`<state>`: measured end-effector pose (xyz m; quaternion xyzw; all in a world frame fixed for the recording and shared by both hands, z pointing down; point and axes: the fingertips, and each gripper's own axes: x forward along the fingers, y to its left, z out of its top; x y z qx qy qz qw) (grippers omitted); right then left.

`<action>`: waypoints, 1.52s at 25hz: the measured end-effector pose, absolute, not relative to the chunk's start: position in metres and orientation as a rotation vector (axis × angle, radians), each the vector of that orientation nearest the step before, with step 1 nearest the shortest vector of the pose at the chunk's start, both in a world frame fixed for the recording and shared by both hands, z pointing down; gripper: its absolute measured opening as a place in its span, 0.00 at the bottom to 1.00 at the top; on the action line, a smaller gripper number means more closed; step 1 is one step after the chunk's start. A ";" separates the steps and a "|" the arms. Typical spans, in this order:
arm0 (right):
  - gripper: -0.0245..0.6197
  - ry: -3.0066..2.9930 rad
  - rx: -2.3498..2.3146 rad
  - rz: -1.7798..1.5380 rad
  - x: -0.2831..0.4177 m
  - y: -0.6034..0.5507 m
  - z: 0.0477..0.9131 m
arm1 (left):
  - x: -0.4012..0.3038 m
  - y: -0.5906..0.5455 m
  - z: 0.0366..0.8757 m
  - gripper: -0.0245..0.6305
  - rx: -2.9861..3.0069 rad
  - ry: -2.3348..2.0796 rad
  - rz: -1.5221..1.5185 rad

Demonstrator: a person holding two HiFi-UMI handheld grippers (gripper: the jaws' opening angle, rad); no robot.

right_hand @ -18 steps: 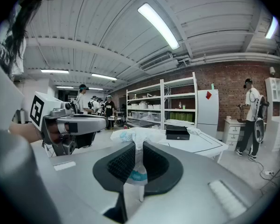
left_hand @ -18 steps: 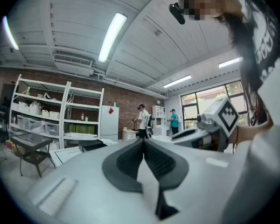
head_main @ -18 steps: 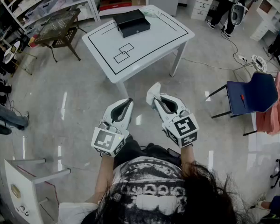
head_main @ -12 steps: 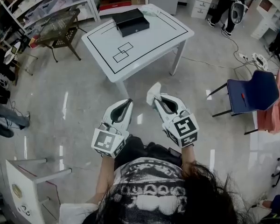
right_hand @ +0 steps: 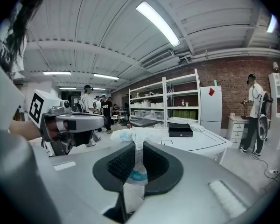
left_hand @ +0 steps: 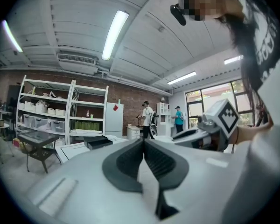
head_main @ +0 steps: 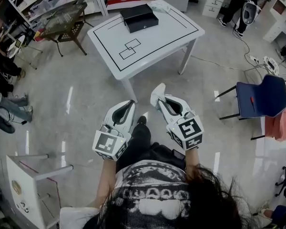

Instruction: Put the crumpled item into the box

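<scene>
1. Table (head_main: 148,37): white, with black lines marked on its top. It stands ahead of the person, well apart from both grippers.

2. Box (head_main: 139,17): black and shallow, at the far edge of the table near the far corner. From here it cannot be told whether its top is open.

3. Left gripper (head_main: 131,104): jaws closed together, with nothing between them. It is held over the floor, short of the table's near corner.

4. Right gripper (head_main: 158,93): jaws clamped on the crumpled item (right_hand: 135,136), just beside the left gripper and likewise short of the table.

5. Crumpled item: a white, wrinkled wad with blue print. It is pinched at a narrow waist between the pads, and the bulk bunches out above the tips.

Handling (judgement):
- The item is probably very light, soft and easily squashed, like thin film or paper. It poses no breakage risk.
- The surface may be slick, so a pull could draw it through the pads.
- The present hold at the gathered waist is suitable, because the bunched top acts as a stop.
- On release over the box, the item may cling to a pad or spring open. Lower it inside the walls before parting the jaws.
</scene>
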<state>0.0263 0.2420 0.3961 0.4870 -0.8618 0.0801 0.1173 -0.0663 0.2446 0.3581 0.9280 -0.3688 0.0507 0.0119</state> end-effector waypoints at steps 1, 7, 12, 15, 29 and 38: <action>0.10 -2.524 1.423 0.237 0.026 0.239 0.397 | -0.066 0.242 0.359 0.04 2.891 -1.151 0.160; 0.10 -2.520 1.416 0.247 0.029 0.210 0.401 | -0.064 0.211 0.364 0.04 2.883 -1.148 0.163; 0.10 -2.484 1.436 0.258 0.038 0.163 0.408 | -0.057 0.161 0.372 0.04 2.881 -1.116 0.151; 0.10 -2.466 1.450 0.262 0.042 0.124 0.412 | -0.054 0.122 0.377 0.04 2.892 -1.096 0.161; 0.10 -2.385 1.507 0.302 0.025 -0.039 0.412 | -0.070 -0.054 0.376 0.04 2.914 -0.991 0.156; 0.10 -2.321 1.546 0.309 0.011 -0.103 0.418 | -0.082 -0.126 0.382 0.04 2.930 -0.912 0.131</action>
